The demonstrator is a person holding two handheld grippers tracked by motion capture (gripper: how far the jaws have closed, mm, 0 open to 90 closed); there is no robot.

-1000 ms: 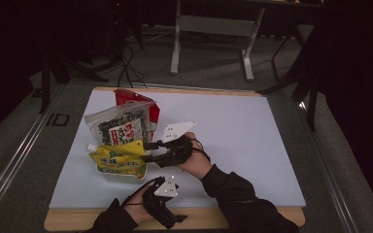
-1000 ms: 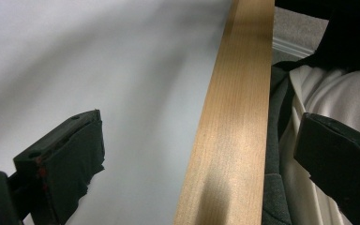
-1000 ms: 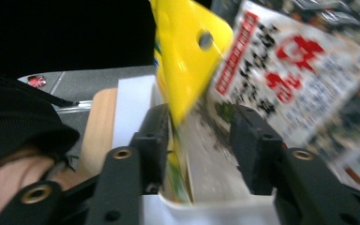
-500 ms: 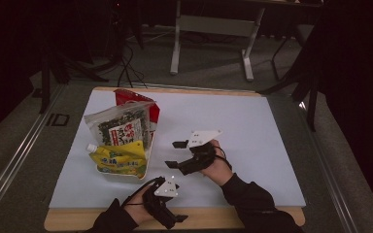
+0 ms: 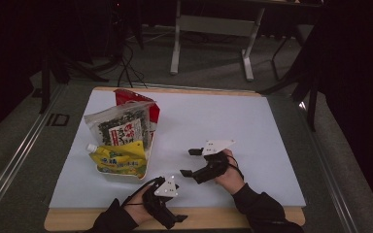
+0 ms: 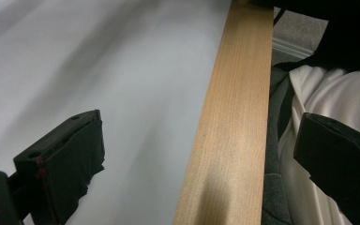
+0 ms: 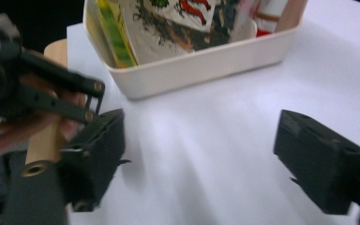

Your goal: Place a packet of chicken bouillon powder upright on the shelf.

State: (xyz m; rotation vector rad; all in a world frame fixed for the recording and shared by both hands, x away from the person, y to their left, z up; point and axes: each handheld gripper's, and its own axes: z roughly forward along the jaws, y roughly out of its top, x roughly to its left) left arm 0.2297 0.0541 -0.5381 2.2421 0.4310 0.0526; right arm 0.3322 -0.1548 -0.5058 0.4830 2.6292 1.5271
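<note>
A white sheet (image 5: 233, 126) covers a light wooden board (image 5: 223, 217) whose pale edge runs along the near side. Grey carpet (image 5: 24, 155) surrounds it. Beyond stands a grey metal table frame (image 5: 209, 29), with black cables (image 5: 126, 68) trailing across the floor.

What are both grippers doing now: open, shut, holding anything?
Left gripper: open, empty, over the table's wooden edge.
Right gripper: open, empty, jaws just opened wide.

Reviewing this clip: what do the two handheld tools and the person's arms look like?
Both tools are black with two blocky black jaws. The left tool and the right tool each carry a pale grey three-cornered plate on top. Dark long sleeves cover both forearms.
</note>
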